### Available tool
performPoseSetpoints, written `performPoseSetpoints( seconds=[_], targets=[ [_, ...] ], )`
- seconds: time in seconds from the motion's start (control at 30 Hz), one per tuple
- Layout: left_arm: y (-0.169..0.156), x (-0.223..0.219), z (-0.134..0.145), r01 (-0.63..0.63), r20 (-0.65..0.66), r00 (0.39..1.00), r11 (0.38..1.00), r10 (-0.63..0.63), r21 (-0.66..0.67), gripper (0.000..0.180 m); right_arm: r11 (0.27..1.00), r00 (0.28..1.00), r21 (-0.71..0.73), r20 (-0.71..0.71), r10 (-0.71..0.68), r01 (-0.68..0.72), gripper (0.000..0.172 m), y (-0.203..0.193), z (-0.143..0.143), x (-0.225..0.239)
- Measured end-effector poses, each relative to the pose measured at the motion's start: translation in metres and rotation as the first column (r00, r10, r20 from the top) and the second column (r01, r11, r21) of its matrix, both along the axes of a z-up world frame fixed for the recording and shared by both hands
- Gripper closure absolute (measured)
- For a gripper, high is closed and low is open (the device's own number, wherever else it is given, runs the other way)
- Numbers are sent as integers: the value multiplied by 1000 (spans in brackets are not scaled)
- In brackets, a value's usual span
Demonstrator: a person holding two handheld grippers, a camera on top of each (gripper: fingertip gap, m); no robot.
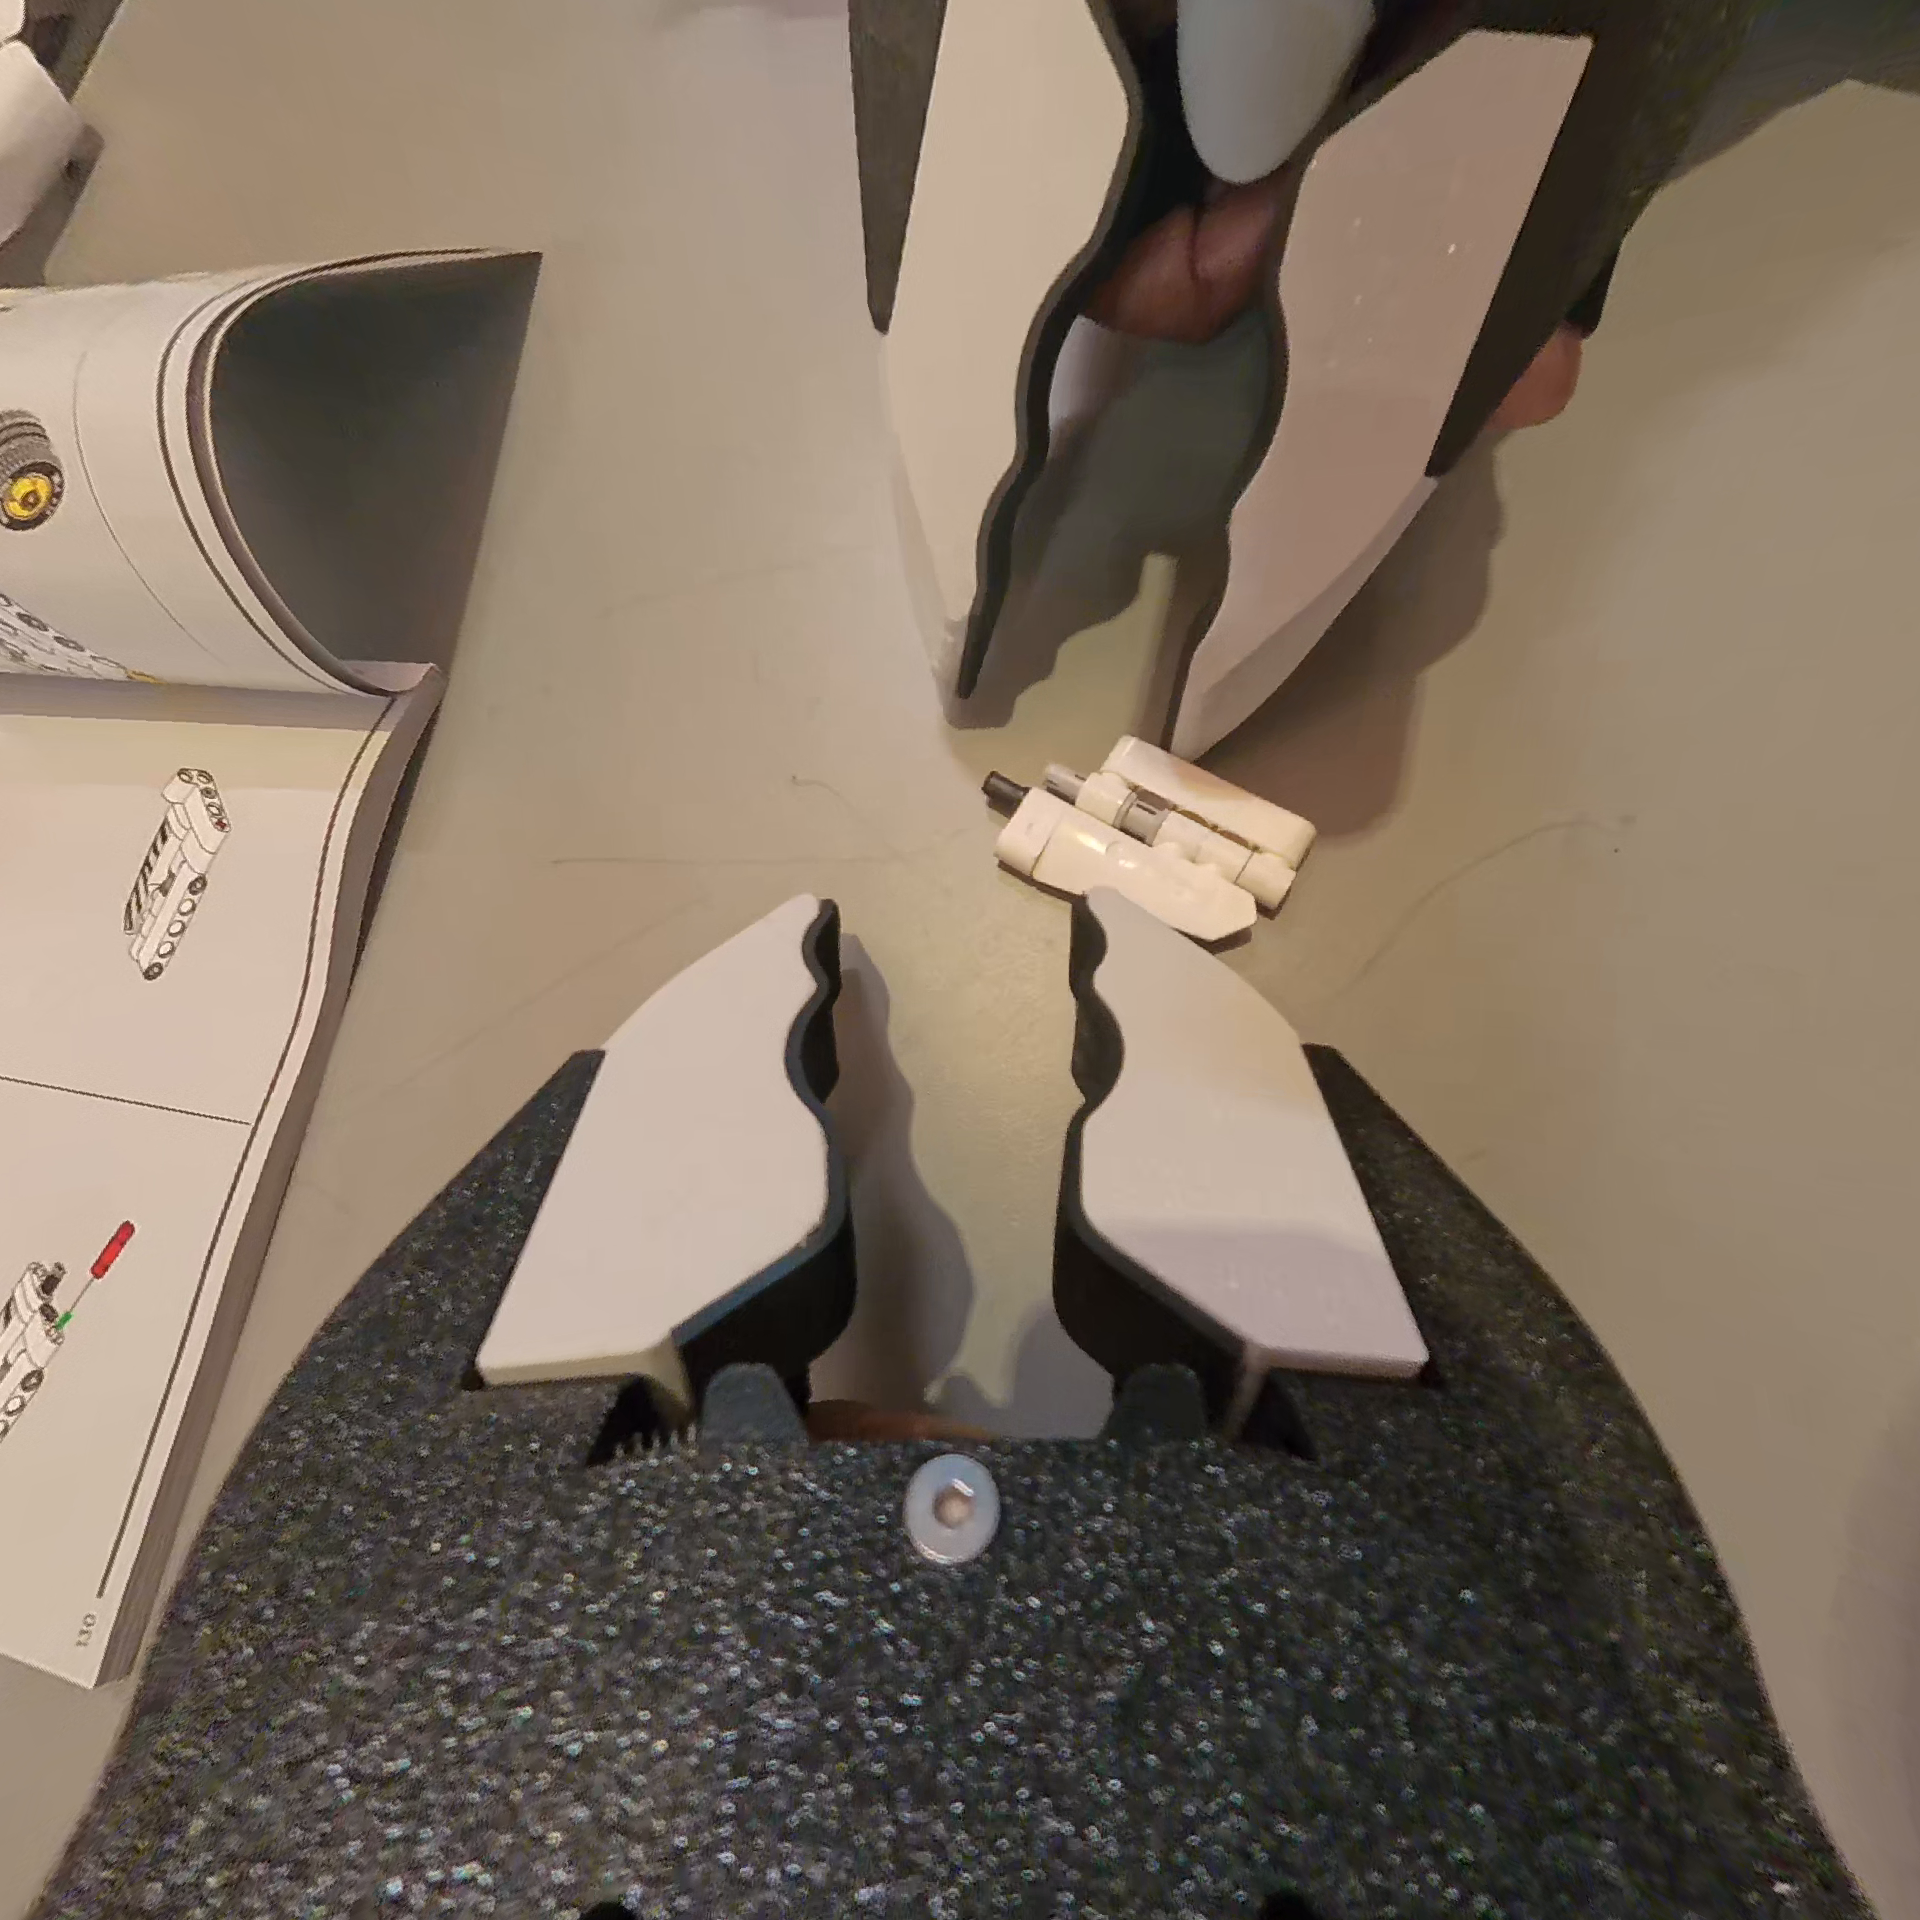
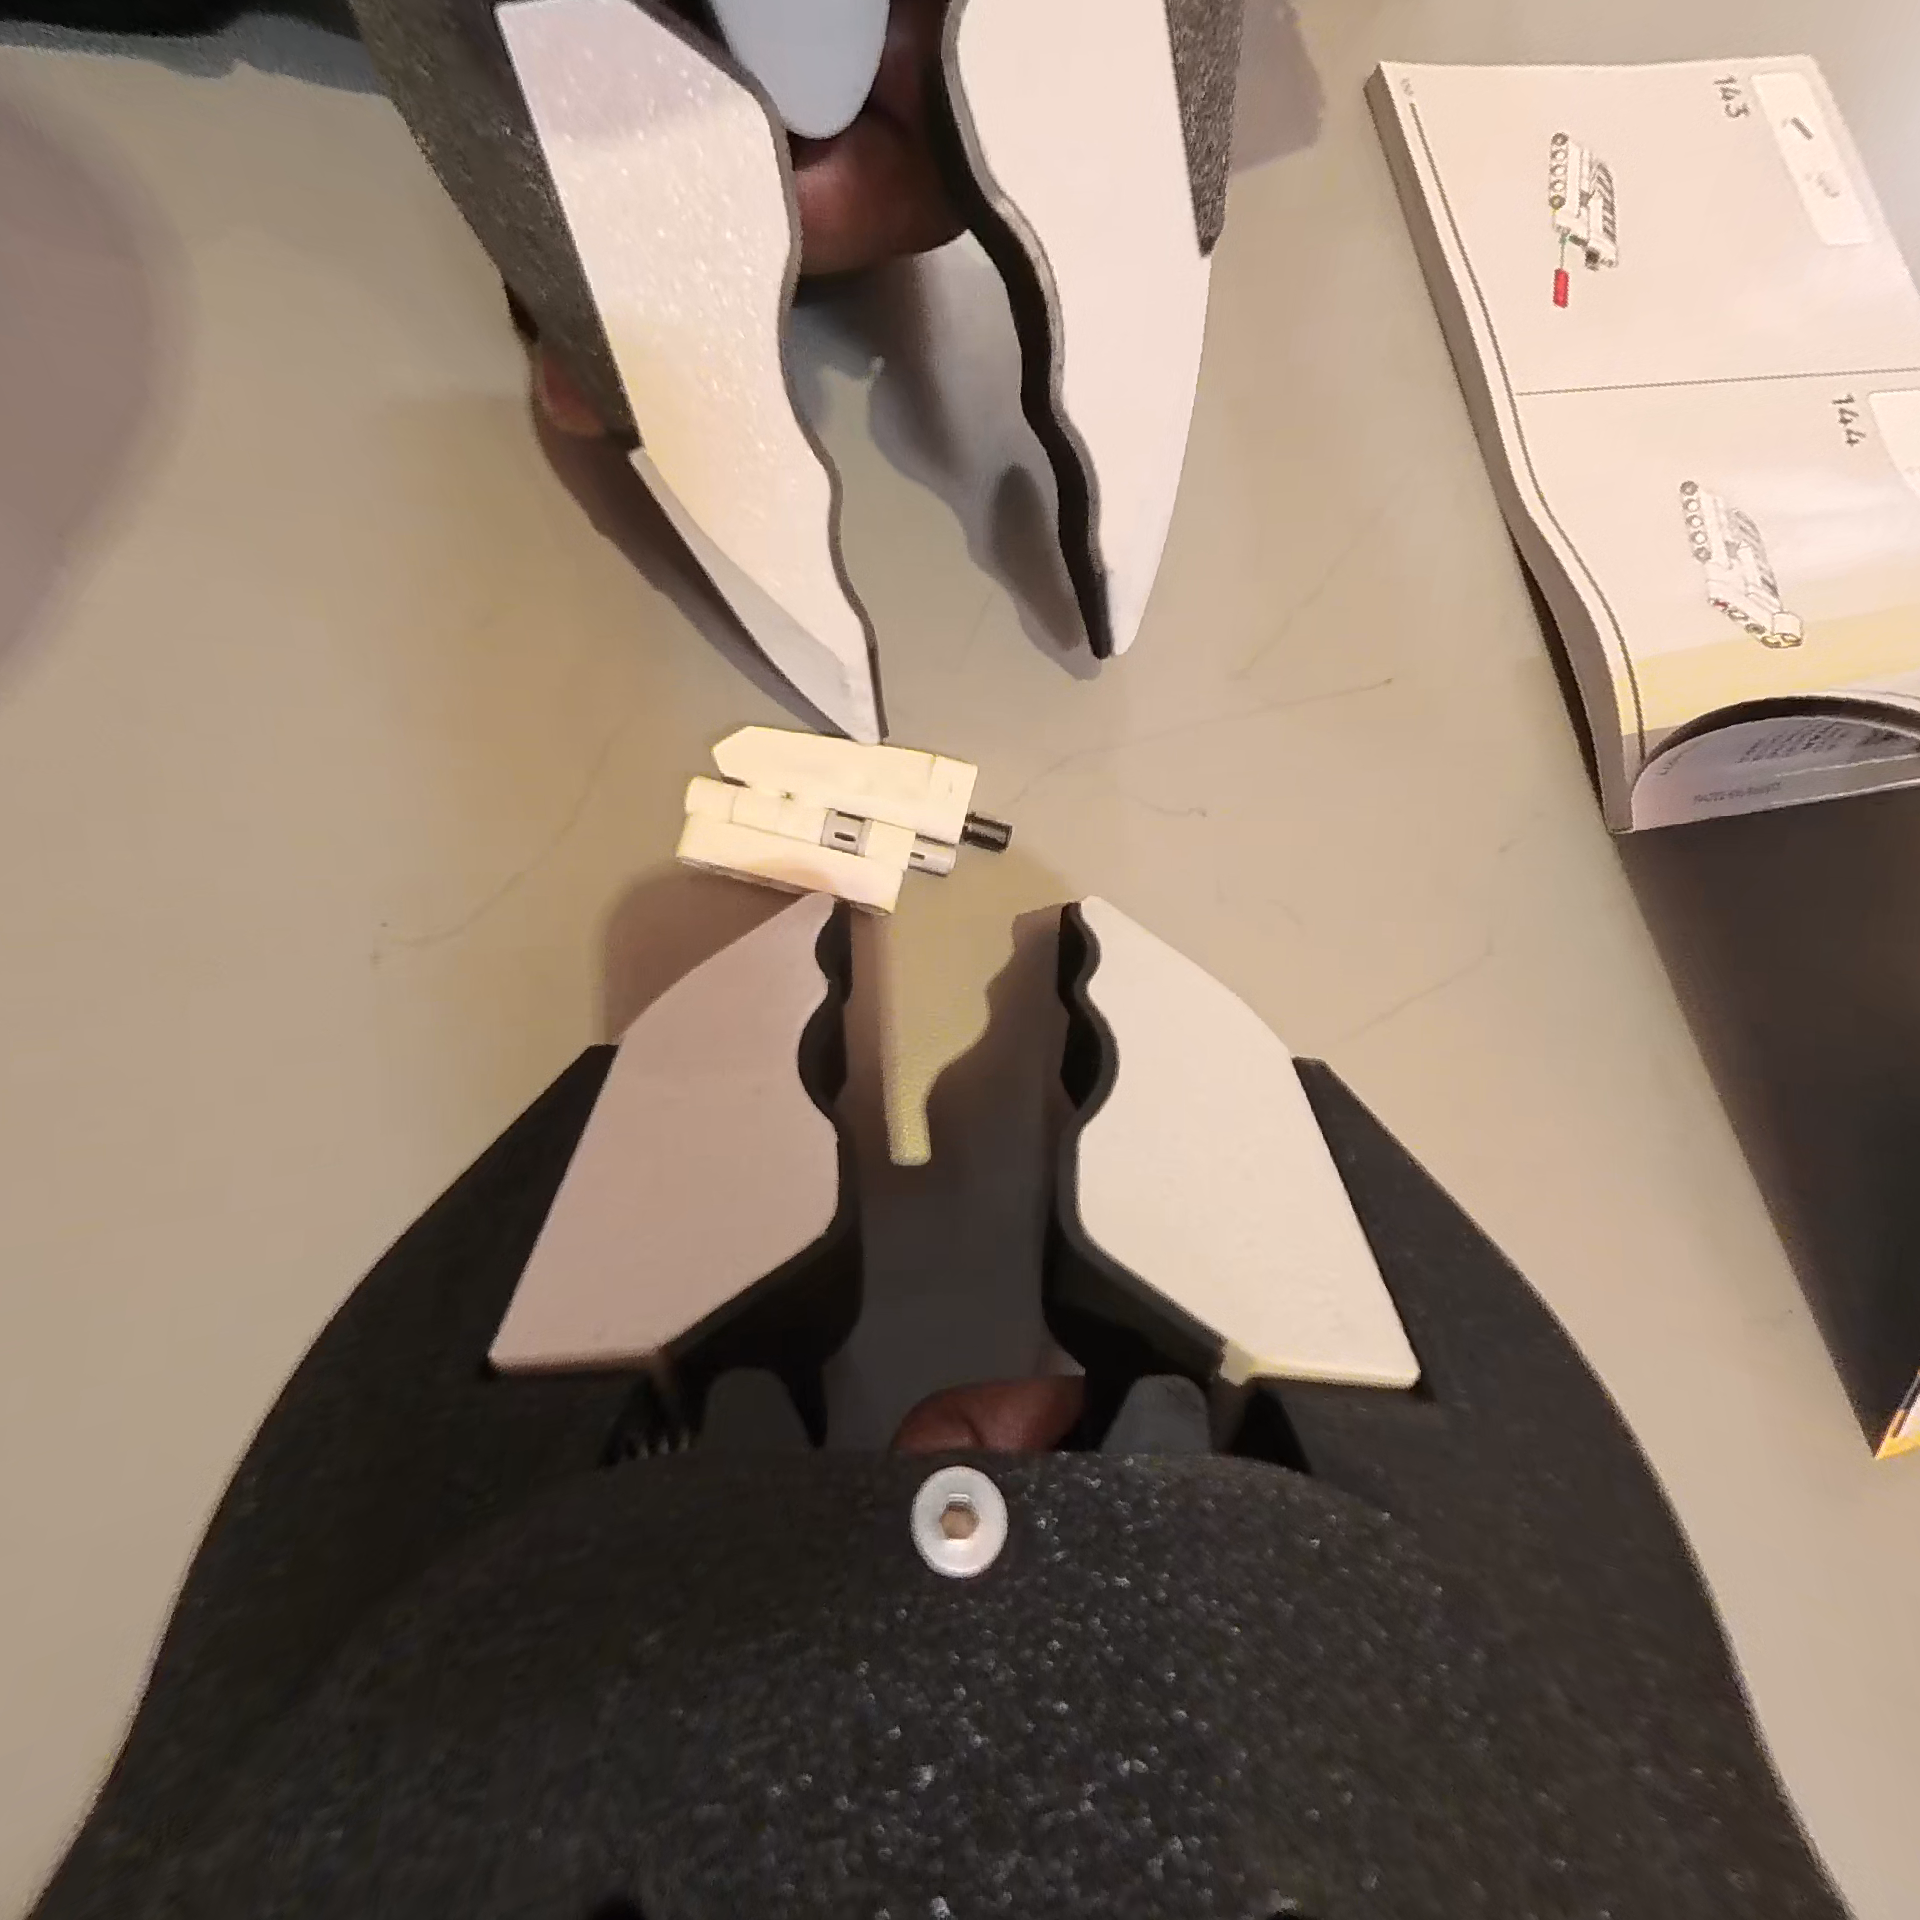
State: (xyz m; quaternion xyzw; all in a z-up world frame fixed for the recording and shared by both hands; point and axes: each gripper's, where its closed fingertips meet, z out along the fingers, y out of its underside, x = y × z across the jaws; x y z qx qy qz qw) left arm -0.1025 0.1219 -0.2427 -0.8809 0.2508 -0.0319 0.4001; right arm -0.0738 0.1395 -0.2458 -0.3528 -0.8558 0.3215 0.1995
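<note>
Facing each other across the table (image 1: pixel 644 582), my left gripper (image 1: pixel 951 914) and right gripper (image 2: pixel 951 914) both stand open and empty; the small white brick assembly (image 1: pixel 1148 847) lies between them, long axis crosswise, nearly touching both.

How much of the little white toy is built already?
Done: several white blocks, a grey pin and a black pin are already joined into one small white toy piece, lying on the table. In hand: nothing; the left gripper and right gripper both have open, empty jaws on either side of it. Left: cannot tell; the instruction booklet lies open.
</note>
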Motion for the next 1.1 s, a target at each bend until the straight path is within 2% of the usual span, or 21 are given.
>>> performPoseSetpoints(
  seconds=[1.1],
  targets=[
    [-1, -6, 0, -27, -19, 999, 1000, 27, -8, 138, 1000, 1000, -17, -16, 6, -6, 133, -2, 1, -2]
  ],
)
